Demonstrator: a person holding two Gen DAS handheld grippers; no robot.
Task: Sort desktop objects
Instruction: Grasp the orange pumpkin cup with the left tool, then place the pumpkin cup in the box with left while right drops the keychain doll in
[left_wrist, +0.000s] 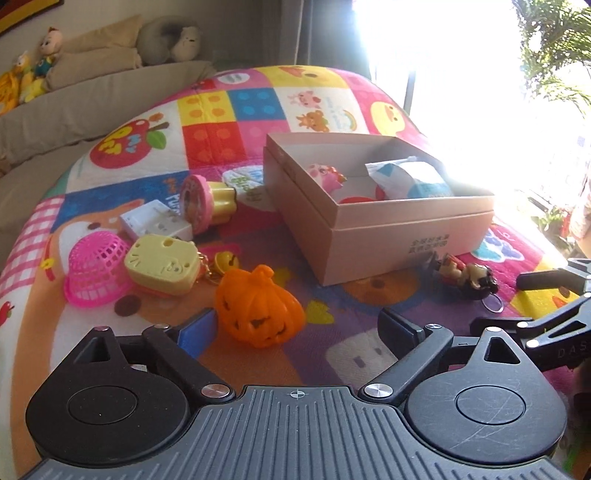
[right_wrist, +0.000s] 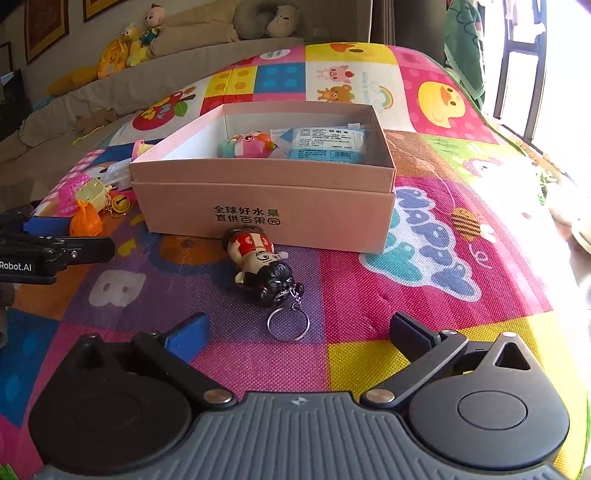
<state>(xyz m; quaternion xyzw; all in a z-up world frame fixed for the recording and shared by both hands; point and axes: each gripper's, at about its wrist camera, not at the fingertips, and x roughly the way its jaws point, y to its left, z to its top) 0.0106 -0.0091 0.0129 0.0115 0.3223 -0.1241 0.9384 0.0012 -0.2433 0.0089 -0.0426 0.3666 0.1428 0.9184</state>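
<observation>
You have one play mat (right_wrist: 369, 280) under everything and one open cardboard box (right_wrist: 266, 218) on it, holding one pink toy (right_wrist: 247, 146) and one blue-white packet (right_wrist: 325, 142). Your two hand-held grippers, left (left_wrist: 299, 330) and right (right_wrist: 299, 330), both stand wide and empty. One orange pumpkin (left_wrist: 258, 308) with a carved face lies between your left fingers, untouched. One doll keyring (right_wrist: 264, 264) lies before the box.

Strong daylight from the window (left_wrist: 443, 74) blows out the upper right, perhaps hiding detail; fisheye bends the edges.
</observation>
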